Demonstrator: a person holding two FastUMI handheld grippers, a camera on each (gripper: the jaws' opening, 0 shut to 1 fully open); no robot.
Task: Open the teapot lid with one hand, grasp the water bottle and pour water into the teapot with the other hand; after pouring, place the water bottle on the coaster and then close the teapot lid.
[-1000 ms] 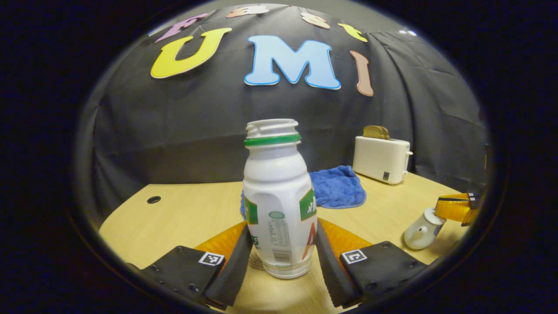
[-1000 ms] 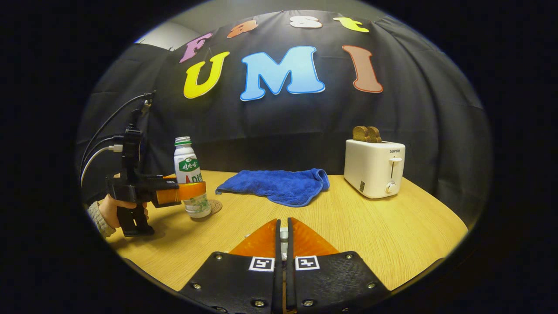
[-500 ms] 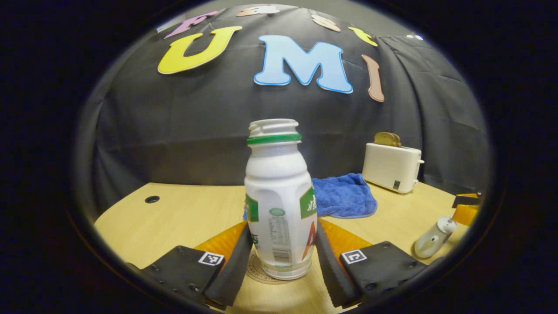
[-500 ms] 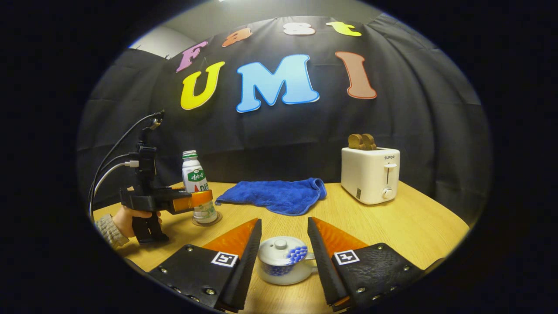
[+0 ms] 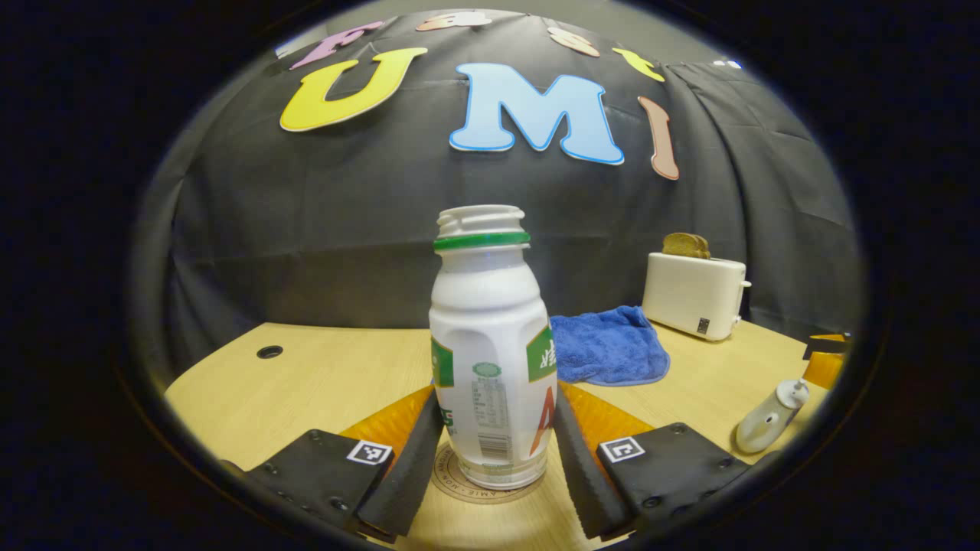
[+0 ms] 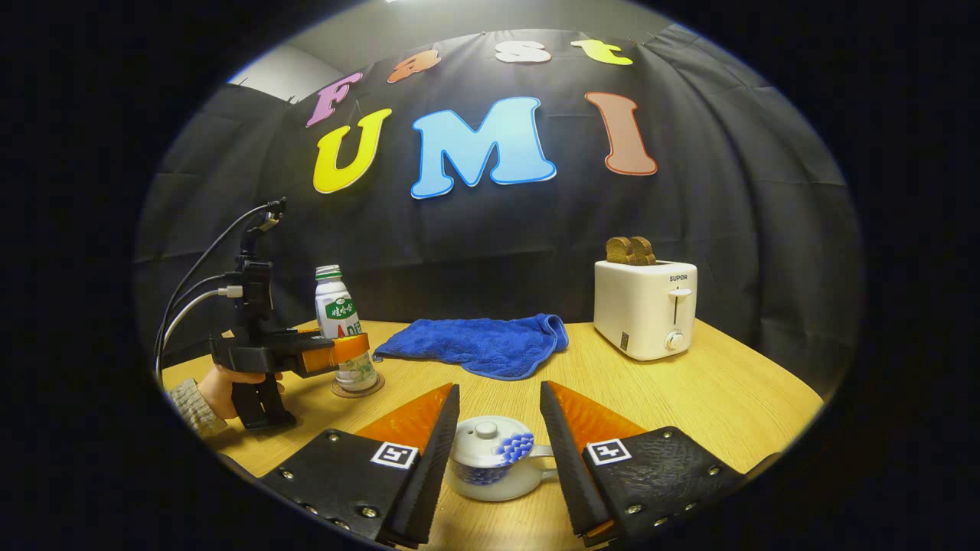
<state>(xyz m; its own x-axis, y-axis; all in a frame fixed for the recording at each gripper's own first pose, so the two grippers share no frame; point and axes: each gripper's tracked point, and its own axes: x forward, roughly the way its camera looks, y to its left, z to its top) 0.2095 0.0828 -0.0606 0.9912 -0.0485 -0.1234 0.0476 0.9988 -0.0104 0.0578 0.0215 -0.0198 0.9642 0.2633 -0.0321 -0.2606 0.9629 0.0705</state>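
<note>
The left gripper (image 5: 494,451) pinches the water bottle (image 5: 490,360), standing on the coaster (image 5: 452,480). The right gripper (image 6: 496,451) is spread around the closed teapot (image 6: 494,467); the toaster (image 6: 645,308) is at two o'clock.

Blue towel (image 6: 478,346) — toaster (image 6: 645,308), toast (image 6: 629,249) inside

I see both views evenly lit from above, sharp, with soft shadows on the table (image 6: 689,398) ahead of my tongs; the fisheye bends the edges strongly.
</note>
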